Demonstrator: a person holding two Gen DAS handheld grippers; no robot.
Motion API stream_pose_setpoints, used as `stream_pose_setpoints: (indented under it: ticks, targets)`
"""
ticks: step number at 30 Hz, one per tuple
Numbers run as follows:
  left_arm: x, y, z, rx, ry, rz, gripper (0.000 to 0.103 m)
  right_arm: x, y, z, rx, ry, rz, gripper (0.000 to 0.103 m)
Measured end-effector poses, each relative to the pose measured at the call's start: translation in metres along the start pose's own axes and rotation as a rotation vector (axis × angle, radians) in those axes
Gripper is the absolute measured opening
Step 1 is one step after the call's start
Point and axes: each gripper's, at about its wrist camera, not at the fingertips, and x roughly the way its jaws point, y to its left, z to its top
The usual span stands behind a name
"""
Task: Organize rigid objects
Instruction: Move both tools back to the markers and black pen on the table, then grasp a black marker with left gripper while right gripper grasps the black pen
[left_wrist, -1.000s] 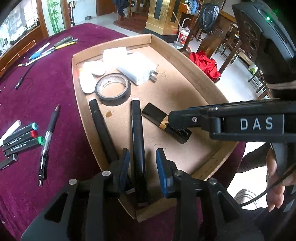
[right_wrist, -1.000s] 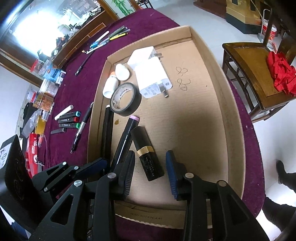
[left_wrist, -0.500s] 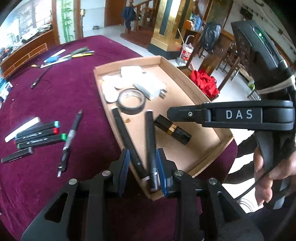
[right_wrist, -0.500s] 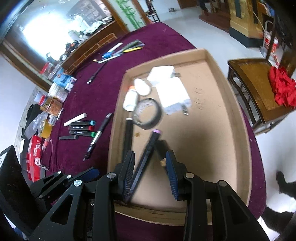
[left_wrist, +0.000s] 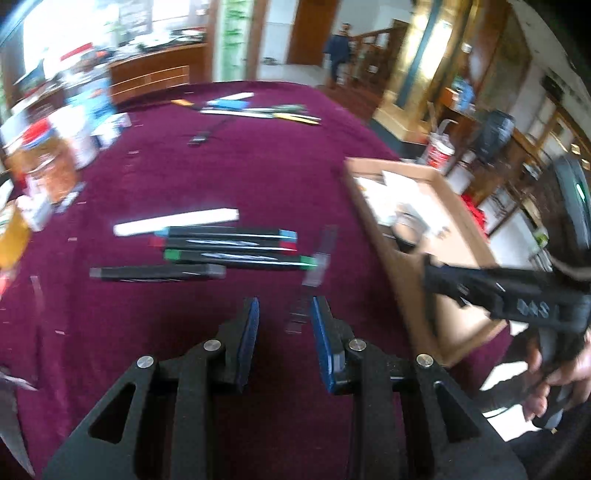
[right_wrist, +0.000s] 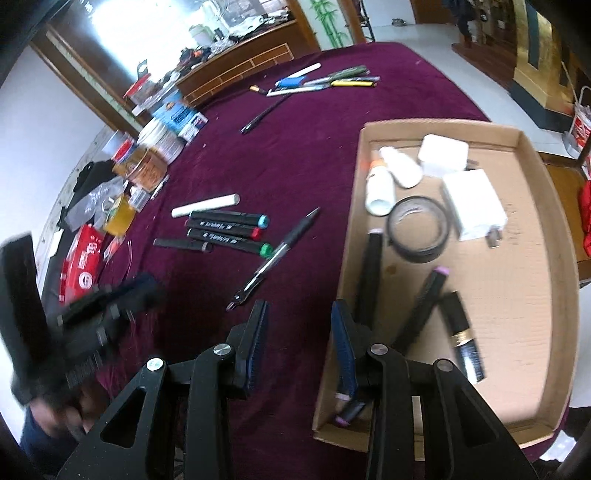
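Both claws are apart and hold nothing. Our left claw (left_wrist: 284, 328) hangs over the maroon bench (left_wrist: 221, 147), with a blurred silver-black pen (left_wrist: 314, 273) just beyond its tips. Farther out we see three black markers (left_wrist: 229, 245) side by side with blue, red and green caps, a white stick (left_wrist: 175, 222) on their far side, and a short black marker (left_wrist: 157, 272) on their near side. Our right claw (right_wrist: 301, 345) sits at the near-left corner of the cardboard tray (right_wrist: 554, 258), its right pad over the tray edge. Inside the tray we see two long black markers (right_wrist: 371, 273), a black tube with a gold band (right_wrist: 461, 332), a tape roll (right_wrist: 417, 232), a white charger (right_wrist: 474, 210), a white box (right_wrist: 443, 153) and two white bottles (right_wrist: 378, 188). More pens (right_wrist: 325, 82) lie at the far side of the bench; packets and jars (right_wrist: 147, 162) are at far left.
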Motion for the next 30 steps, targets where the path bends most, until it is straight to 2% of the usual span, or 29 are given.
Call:
stream_pose_setpoints:
  ticks: [4, 7, 9, 11, 13, 17, 23, 30]
  targets:
    - [0.004, 0.04, 0.02, -0.001, 0.002, 0.059, 0.027, 0.001, 0.006, -0.003, -0.007, 0.008, -0.006, 0.032]
    - [0.02, 0.061, 0.044, 0.025, 0.023, 0.092, 0.03, 0.0, 0.007, -0.004, -0.005, 0.006, -0.015, 0.037]
    - [0.039, 0.07, 0.06, 0.053, 0.043, 0.096, 0.033, -0.002, 0.006, -0.007, -0.002, 0.007, -0.023, 0.038]
    - [0.056, 0.075, 0.073, 0.068, 0.059, 0.124, 0.033, -0.005, 0.003, -0.01, 0.0, 0.007, -0.035, 0.038]
    - [0.07, 0.079, 0.083, 0.093, 0.075, 0.107, 0.033, -0.008, 0.001, -0.013, 0.002, 0.008, -0.052, 0.038]
    - [0.114, 0.091, 0.099, 0.114, 0.138, 0.133, 0.033, -0.015, -0.008, -0.019, 0.029, 0.004, -0.084, 0.038]
    - [0.143, 0.109, 0.098, 0.103, 0.207, 0.15, 0.033, -0.021, -0.019, -0.022, 0.076, 0.001, -0.112, 0.038]
    - [0.121, 0.11, 0.065, 0.077, 0.23, 0.086, 0.036, -0.014, -0.012, -0.015, 0.056, 0.016, -0.097, 0.038]
